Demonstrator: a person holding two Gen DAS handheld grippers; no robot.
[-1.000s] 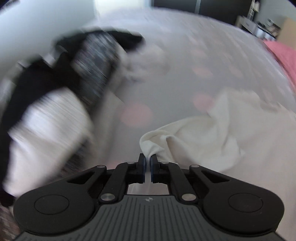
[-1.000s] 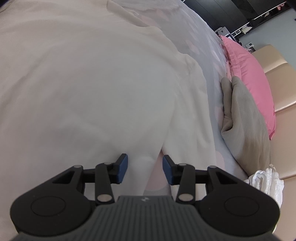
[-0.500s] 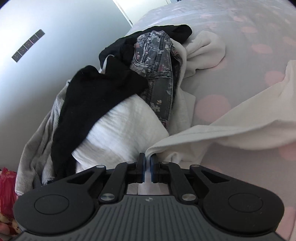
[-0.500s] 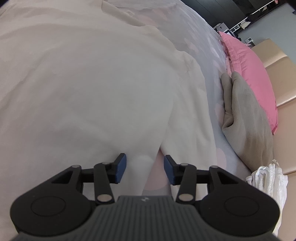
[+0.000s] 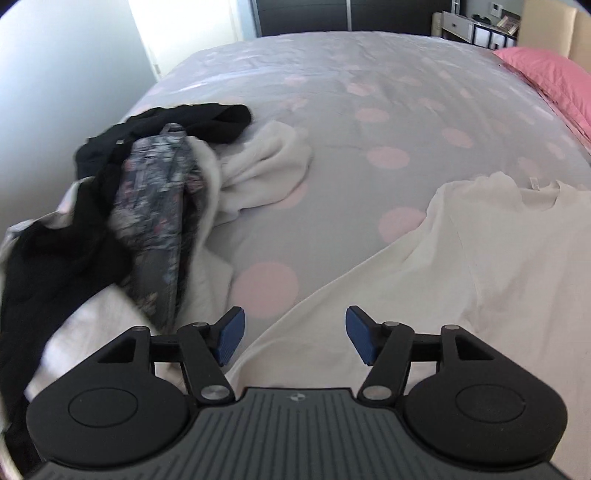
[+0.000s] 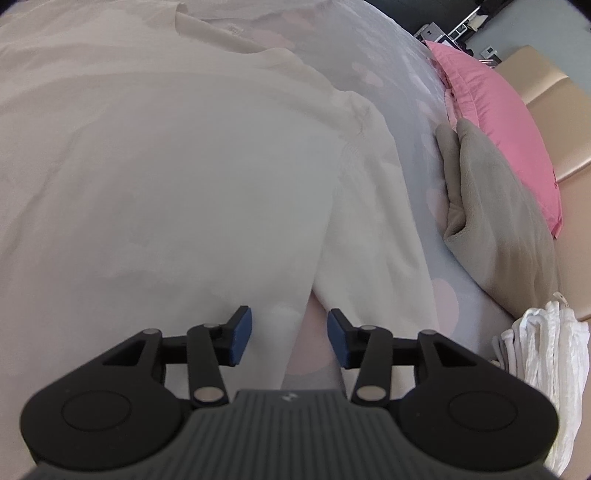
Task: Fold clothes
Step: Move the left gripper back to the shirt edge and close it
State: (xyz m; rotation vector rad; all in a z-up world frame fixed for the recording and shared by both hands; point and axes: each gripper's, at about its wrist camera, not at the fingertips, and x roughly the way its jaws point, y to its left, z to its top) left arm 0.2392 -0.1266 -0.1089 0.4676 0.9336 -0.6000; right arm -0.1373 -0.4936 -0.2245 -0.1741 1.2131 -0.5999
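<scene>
Our left hand-held gripper (image 5: 291,339) has just let go of the cream shirt (image 5: 461,277), jaws now apart over its edge; open bed (image 5: 332,122) stretches beyond the shirt, clothes pile (image 5: 140,206) left of it. Our right hand-held gripper (image 6: 290,338) hangs apart over the shirt's sleeve

Bedspread (image 5: 332,122): grey with pale pink dots, covers whole bed. Pink pillow (image 6: 495,125) at right edge of bed in right wrist view, also visible far right in left wrist view (image 5: 546,77). Beige padded headboard (image 6: 546,85) behind pillow. White wall (image 5: 66,74) left of bed. Dark cabinet front (image 5: 303,16) beyond far edge of bed. White shelf unit with small items (image 5: 476,27) in far right corner; contents too small to tell.
</scene>
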